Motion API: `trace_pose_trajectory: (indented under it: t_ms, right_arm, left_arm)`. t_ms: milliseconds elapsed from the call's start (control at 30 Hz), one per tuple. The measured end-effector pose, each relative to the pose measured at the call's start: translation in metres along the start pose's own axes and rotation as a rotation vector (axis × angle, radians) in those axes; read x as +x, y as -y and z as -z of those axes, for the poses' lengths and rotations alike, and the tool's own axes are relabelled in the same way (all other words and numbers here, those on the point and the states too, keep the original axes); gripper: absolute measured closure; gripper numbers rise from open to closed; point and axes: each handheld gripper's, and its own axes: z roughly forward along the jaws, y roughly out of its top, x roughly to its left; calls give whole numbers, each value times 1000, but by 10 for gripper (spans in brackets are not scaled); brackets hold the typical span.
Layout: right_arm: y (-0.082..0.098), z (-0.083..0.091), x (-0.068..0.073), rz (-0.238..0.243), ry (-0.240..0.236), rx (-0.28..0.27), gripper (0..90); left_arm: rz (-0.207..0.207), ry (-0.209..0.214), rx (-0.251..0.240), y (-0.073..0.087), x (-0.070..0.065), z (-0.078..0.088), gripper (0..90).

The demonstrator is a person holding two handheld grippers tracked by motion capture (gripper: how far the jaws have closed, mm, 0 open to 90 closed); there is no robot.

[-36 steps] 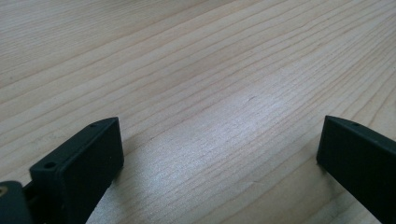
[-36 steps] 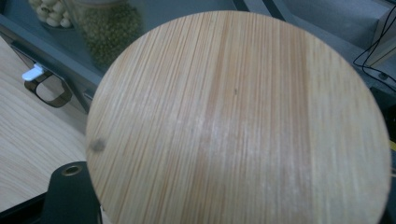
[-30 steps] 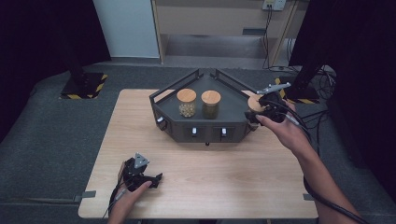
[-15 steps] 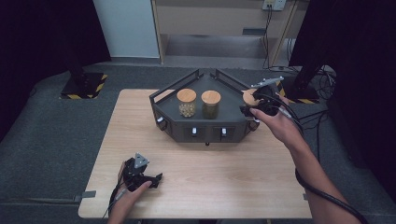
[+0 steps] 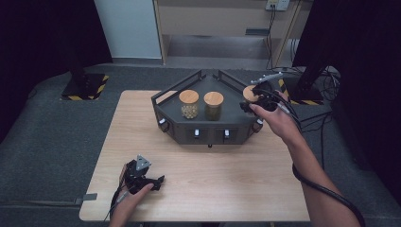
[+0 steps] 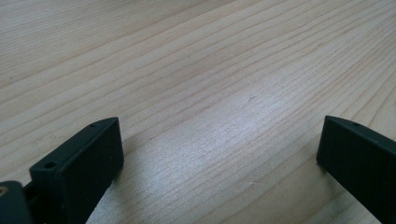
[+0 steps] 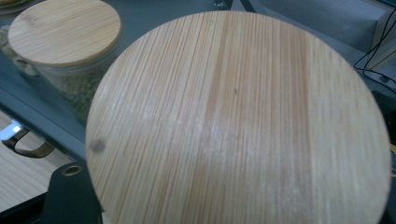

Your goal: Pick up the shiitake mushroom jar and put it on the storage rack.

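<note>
A glass jar with a round bamboo lid [image 5: 249, 93] hangs at the right end of the dark grey tray [image 5: 208, 137], with my right gripper [image 5: 257, 101] shut on it. In the right gripper view that lid [image 7: 238, 121] takes up most of the picture, and one black jaw shows at the lower left. Two more lidded jars [image 5: 189, 104] [image 5: 213, 105] stand upright side by side in the tray. My left gripper [image 5: 158, 181] rests low on the wooden table [image 5: 236, 189] near its front left. It is open [image 6: 219, 154], with bare wood between the jaws.
The tray has raised bars along its back and small knobs on its front wall. Behind the table are a pale cabinet, black stands with striped bases [image 5: 85, 87] and cables [image 5: 326, 90] on the grey floor.
My right gripper has carried the jar a little left and away, closer over the tray's right end. The left gripper has stayed put.
</note>
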Motion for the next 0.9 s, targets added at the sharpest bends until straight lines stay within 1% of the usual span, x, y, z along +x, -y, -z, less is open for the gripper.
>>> trace_pose_trajectory:
  t_ms: [133,233,567,667,900]
  right_arm:
    - [-1,-3,-1,-15,2,-5,258]
    - [-2,-5,-1,-18,2,-6,258]
    - [-13,-13,4,-11,0,3,258]
    - [-14,-16,5,-6,2,5,258]
    - [-16,-23,5,-14,0,16,258]
  left_arm:
    - [0,0,0,0,0,0,0]
    - [0,0,0,0,0,0,0]
    - [0,0,0,0,0,0,0]
    - [0,0,0,0,0,0,0]
    - [0,0,0,0,0,0,0]
